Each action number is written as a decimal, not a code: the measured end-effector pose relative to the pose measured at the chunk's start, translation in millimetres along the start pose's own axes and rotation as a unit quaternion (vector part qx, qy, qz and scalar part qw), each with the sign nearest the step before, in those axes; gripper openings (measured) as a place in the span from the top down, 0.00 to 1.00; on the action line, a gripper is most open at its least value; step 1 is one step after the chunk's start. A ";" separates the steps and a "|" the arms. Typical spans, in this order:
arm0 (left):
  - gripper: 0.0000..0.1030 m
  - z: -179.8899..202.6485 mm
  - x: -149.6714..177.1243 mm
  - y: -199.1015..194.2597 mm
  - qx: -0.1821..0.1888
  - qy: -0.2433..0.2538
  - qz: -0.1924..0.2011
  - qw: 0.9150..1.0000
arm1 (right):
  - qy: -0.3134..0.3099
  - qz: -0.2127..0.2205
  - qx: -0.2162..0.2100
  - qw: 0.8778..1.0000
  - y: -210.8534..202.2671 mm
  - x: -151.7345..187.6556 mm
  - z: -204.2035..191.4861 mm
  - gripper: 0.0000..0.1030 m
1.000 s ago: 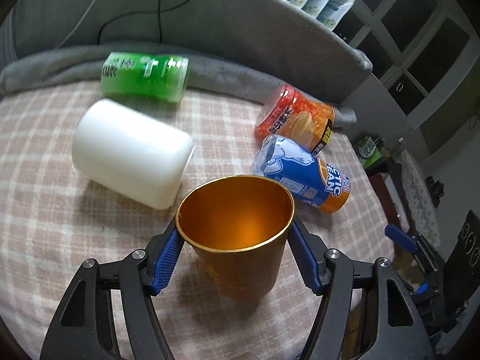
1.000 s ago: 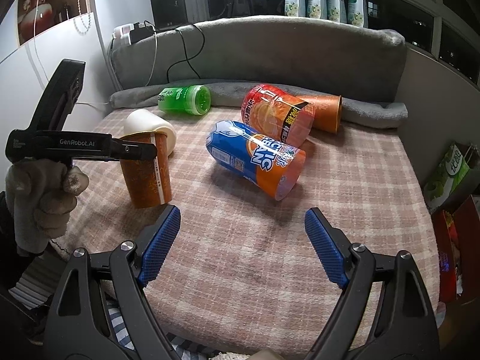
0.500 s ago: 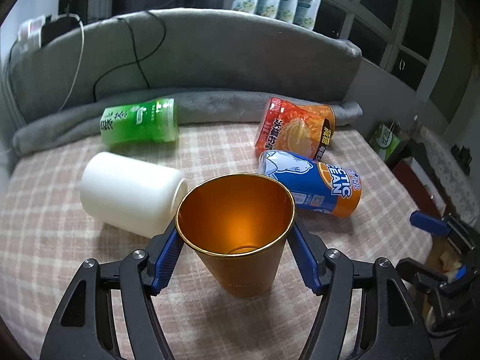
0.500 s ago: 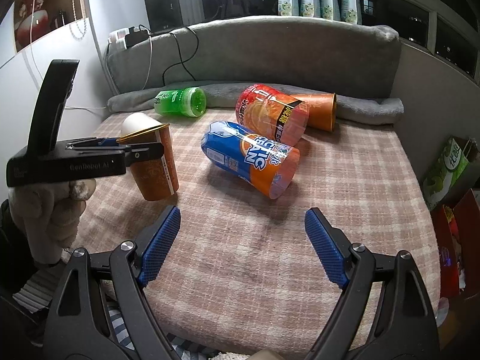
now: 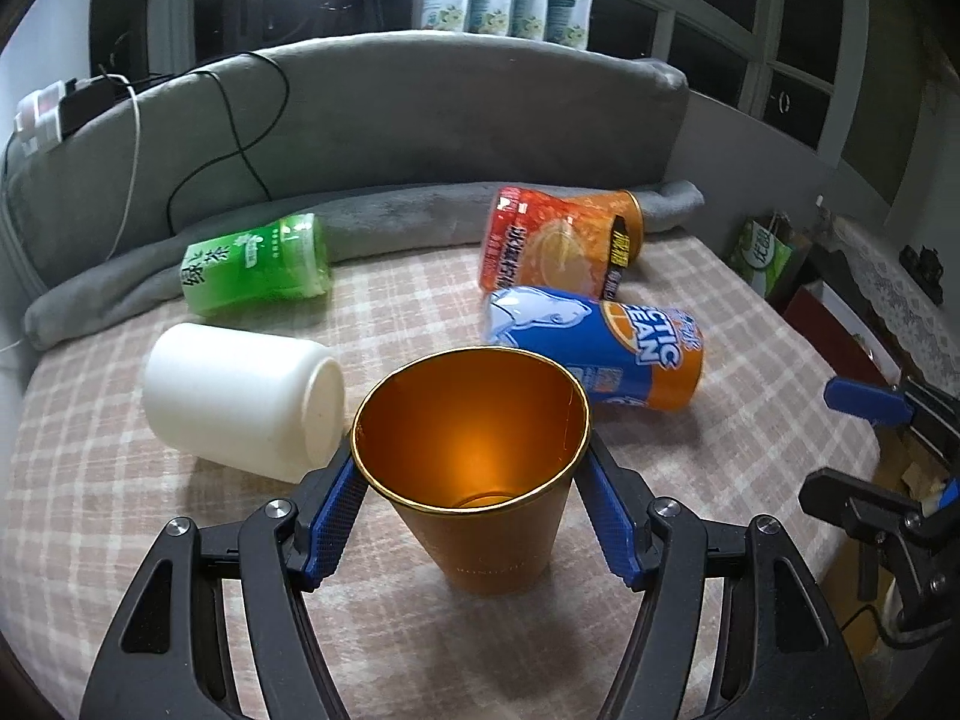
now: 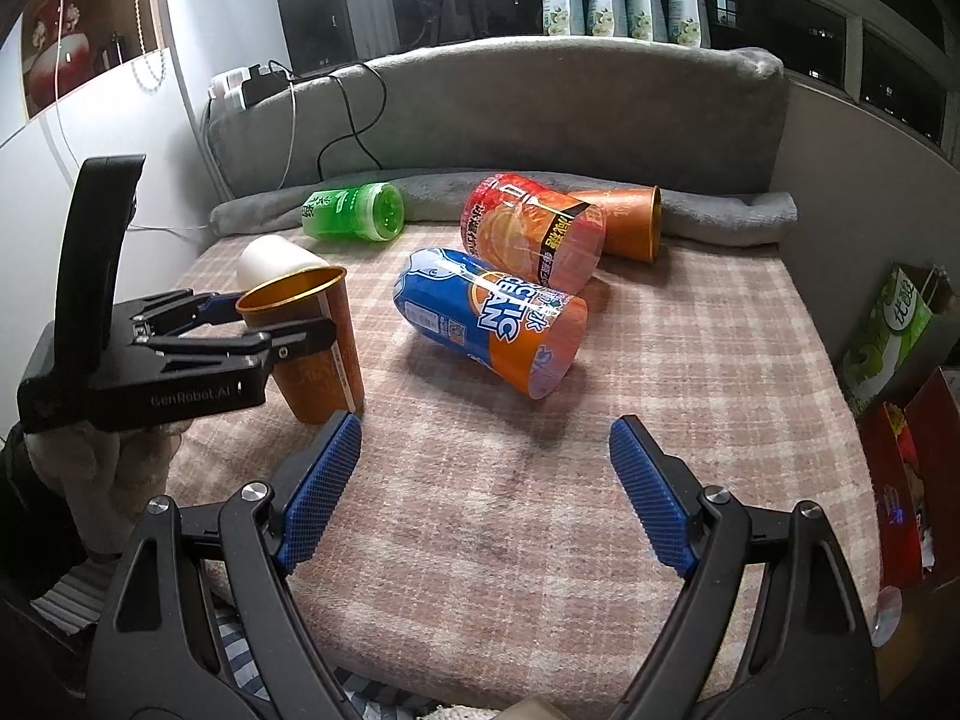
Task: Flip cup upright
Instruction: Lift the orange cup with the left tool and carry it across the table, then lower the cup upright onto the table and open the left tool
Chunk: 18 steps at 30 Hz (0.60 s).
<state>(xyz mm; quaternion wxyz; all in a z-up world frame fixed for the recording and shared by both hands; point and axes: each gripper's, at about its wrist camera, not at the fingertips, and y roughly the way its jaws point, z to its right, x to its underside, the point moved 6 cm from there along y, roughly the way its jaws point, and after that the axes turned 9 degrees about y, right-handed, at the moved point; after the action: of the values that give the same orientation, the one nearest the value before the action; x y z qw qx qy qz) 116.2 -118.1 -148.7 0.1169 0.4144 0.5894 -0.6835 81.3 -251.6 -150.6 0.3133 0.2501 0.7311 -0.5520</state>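
- 2 blue pads of the left tool [image 5: 471, 510] clamp the orange cup [image 5: 480, 480] just below its rim, mouth up, base on or just above the checked blanket [image 6: 660, 360]; cannot tell which.
- To finish well: settle the base flat, then release slowly, since soft bedding may tip it.
- Right tool [image 6: 486, 498] gapes wide, holding nothing.
- White cup [image 5: 240, 402] lies just beside.

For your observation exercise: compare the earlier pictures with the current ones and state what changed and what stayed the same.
The left tongs, gripping the gold cup throughout, tipped it from leaning to nearly upright, mouth up, base at the checked blanket. Nothing was grasped or released. The right tongs stayed open and empty; the white cup, green cup and blue cup kept lying on their sides.
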 end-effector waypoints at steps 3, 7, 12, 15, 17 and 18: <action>0.34 5.2 2.3 -0.3 0.003 0.006 0.000 1.000 | 0.000 0.001 0.000 1.000 -0.9 0.2 0.2 0.15; 0.34 8.3 4.1 -1.9 0.008 0.009 0.002 1.000 | 0.000 0.001 0.000 1.000 -1.1 -0.2 0.4 0.15; 0.34 10.6 8.8 -1.2 0.029 0.003 -0.006 1.000 | 0.000 0.002 -0.001 1.000 -2.1 -0.5 0.1 0.15; 0.32 10.9 11.9 -1.2 0.035 -0.001 -0.012 0.999 | 0.000 0.004 -0.003 1.000 -4.8 -2.2 -1.9 0.15; 0.27 11.1 14.5 -3.2 0.039 0.000 -0.014 0.999 | 0.001 0.007 -0.006 1.000 -6.4 -3.9 -3.6 0.15; 0.25 11.2 15.9 -5.2 0.039 0.001 -0.014 0.999 | 0.002 0.008 -0.007 1.000 -7.0 -4.8 -4.1 0.15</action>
<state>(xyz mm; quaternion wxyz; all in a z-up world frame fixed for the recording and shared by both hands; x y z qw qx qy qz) 98.1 -121.5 -156.7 0.0907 0.4114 0.5678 -0.7072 78.9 -249.7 -141.8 0.3181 0.2546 0.7336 -0.5439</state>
